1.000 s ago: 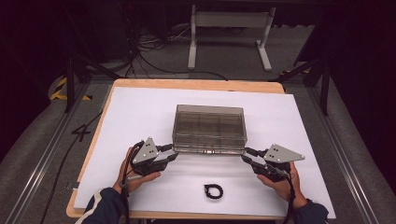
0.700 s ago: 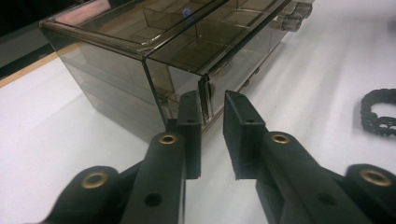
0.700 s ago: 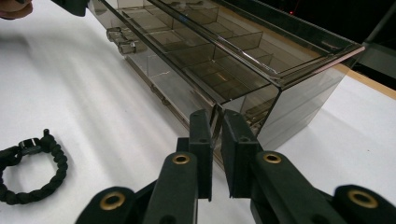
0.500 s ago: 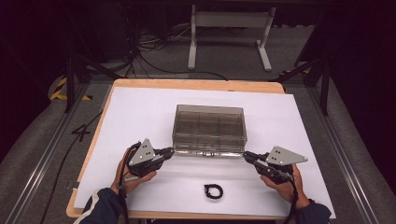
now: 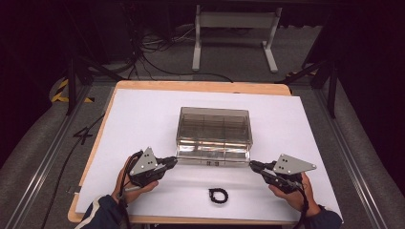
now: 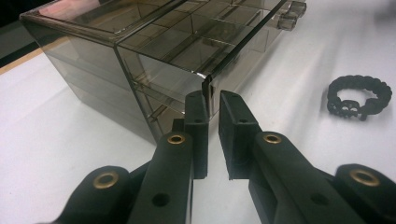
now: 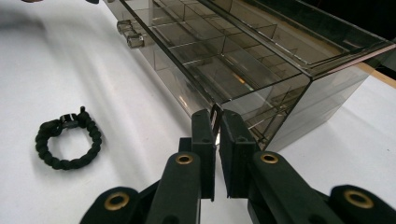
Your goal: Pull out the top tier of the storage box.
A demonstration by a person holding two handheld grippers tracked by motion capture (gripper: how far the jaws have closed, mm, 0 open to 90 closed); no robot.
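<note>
At the table's middle, the smoky clear drawer box (image 5: 214, 131) has its near drawer (image 5: 212, 155) slightly out, the left gripper (image 6: 212, 109) and right gripper (image 7: 216, 122) each clamped on a front corner, the black bracelet (image 5: 218, 195) lying nearer.

- A white sheet (image 5: 143, 119) covers most of a wooden tabletop (image 5: 200, 86); the wood shows as a thin border along the 12 o'clock edge and down the 9 o'clock side.
- A black braided bracelet (image 5: 218, 195) lies flat on the sheet near the 6 o'clock edge, on its own, touching nothing.
- A pale metal stand (image 5: 235, 28) with two legs sits on the grey carpeted floor beyond the table, at 12 o'clock.
- Dark cables (image 5: 157, 52) lie tangled on the floor at about 11 o'clock.
- A strip of yellow and black hazard tape (image 5: 64, 90) marks the floor at 10 o'clock.
- Dark metal frame rails (image 5: 43, 162) run along the floor at 9 o'clock and 3 o'clock.
</note>
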